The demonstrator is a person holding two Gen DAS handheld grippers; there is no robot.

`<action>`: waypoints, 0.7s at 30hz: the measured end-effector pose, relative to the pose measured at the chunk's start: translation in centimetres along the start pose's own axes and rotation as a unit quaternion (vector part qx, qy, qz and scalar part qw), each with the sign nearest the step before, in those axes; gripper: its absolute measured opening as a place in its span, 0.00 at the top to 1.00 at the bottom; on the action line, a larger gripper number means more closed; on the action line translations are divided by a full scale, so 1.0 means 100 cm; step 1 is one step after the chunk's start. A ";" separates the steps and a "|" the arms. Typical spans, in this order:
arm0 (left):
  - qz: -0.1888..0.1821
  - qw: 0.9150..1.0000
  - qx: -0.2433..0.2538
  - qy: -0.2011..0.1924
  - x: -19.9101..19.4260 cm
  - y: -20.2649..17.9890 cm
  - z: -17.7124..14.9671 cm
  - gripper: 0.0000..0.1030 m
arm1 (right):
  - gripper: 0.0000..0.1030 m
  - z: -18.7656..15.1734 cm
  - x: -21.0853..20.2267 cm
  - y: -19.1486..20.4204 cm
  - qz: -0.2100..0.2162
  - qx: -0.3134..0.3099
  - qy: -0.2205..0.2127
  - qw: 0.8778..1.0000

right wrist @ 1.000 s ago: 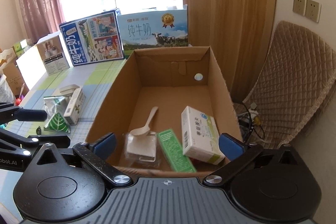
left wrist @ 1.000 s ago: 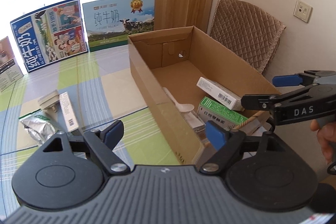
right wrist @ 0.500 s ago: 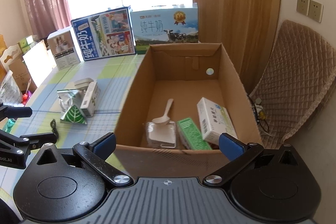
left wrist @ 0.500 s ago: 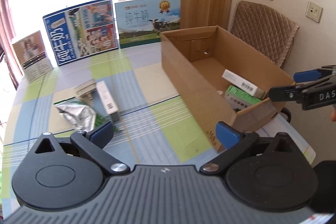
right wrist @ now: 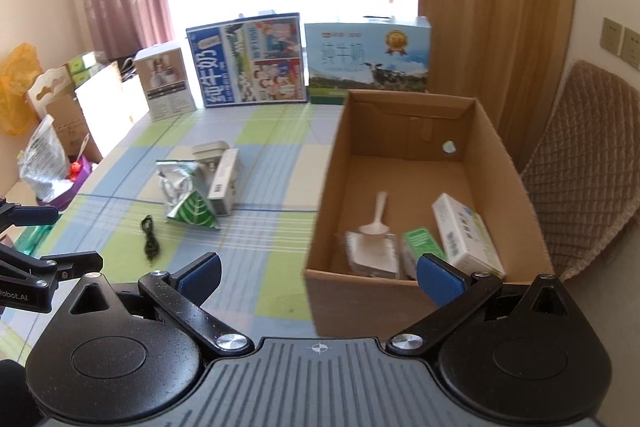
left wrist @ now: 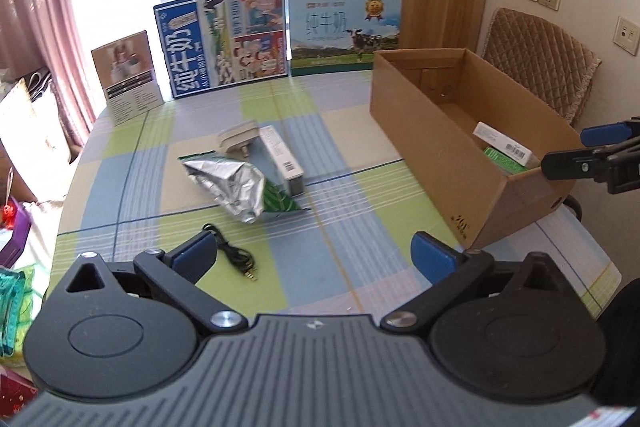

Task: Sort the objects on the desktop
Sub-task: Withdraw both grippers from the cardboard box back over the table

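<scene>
1. Our left tool (left wrist: 314,257) has just been opening and now stands wide with nothing between its blue pads; our right tool (right wrist: 318,273) is spread and empty too.
2. The crumpled silver foil pouch (left wrist: 230,185) lies mid-worktop, touching the long white carton (left wrist: 282,159) and grey plug adapter (left wrist: 236,141).
3. We should take the thin black cable (left wrist: 234,259) nearest us, lifting cleanly.
4. Then we carry it to the open brown cardboard box (right wrist: 404,291).

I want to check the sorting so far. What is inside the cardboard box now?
Inside the cardboard box lie a white plastic spoon on a clear packet, a green box and a white box. The near wall hides the floor just behind it.
</scene>
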State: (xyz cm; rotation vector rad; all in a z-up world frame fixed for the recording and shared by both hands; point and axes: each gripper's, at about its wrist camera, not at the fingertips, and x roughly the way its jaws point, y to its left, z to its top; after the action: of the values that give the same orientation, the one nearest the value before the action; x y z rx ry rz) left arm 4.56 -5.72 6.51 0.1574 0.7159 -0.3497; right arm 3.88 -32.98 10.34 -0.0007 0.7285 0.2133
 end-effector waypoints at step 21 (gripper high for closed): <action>0.044 0.996 -0.070 0.031 0.003 0.082 -0.034 0.01 | 0.02 0.002 0.037 0.081 0.076 -0.061 0.014 0.995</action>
State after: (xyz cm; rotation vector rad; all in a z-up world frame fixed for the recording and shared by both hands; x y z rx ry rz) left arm 5.67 2.71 3.93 0.0672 0.7895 -0.2094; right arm 5.12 -24.35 8.62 -0.0638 0.7437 0.4043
